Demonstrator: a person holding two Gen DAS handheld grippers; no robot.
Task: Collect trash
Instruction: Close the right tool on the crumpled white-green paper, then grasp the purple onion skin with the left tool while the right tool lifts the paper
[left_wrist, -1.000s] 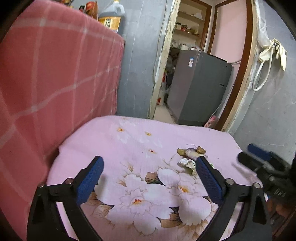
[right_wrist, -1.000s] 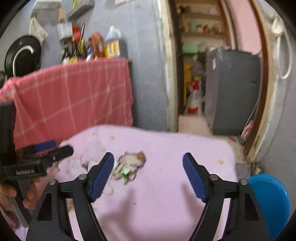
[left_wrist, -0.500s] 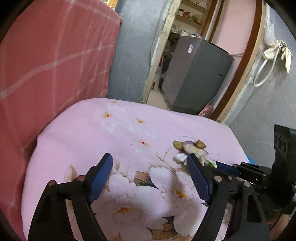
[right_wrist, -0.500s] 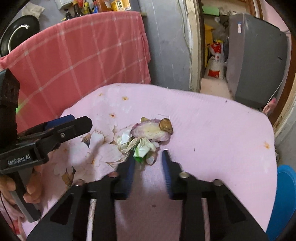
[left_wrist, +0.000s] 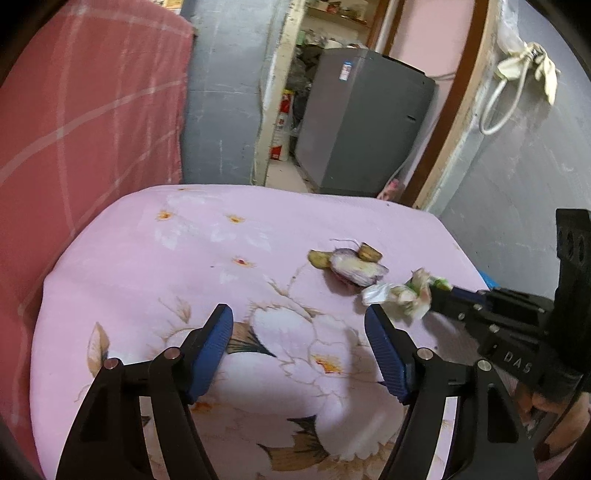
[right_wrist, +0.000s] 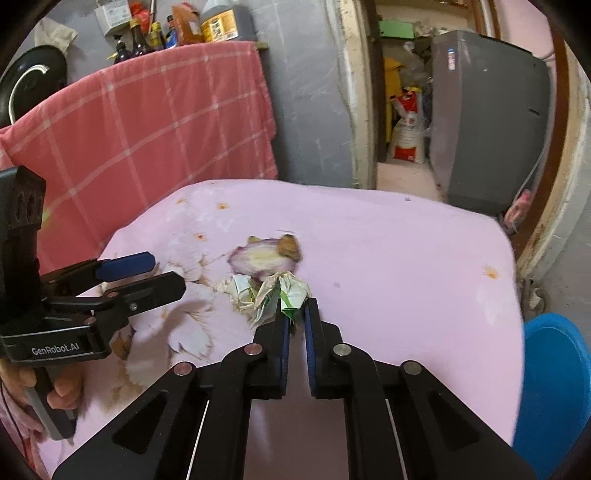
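Observation:
On the pink floral tablecloth (left_wrist: 184, 258) lies a crumpled white and green wrapper (right_wrist: 266, 291) next to a purple onion peel (right_wrist: 262, 258) with small brown scraps. My right gripper (right_wrist: 295, 306) is shut on the wrapper's near green edge. In the left wrist view that gripper (left_wrist: 437, 291) comes in from the right, pinching the wrapper (left_wrist: 402, 293) just in front of the peel (left_wrist: 356, 267). My left gripper (left_wrist: 297, 314) hovers over the flower print to the left of the trash. Its jaws are closing with nothing between them.
A blue bin (right_wrist: 554, 369) stands low beside the table's right edge. A red checked cloth (right_wrist: 147, 122) hangs over furniture behind the table on the left, with bottles on top. A grey appliance (right_wrist: 487, 118) stands in the doorway beyond.
My right gripper came down to the trash and shut on the wrapper. My left gripper sank toward the table and its jaws narrowed.

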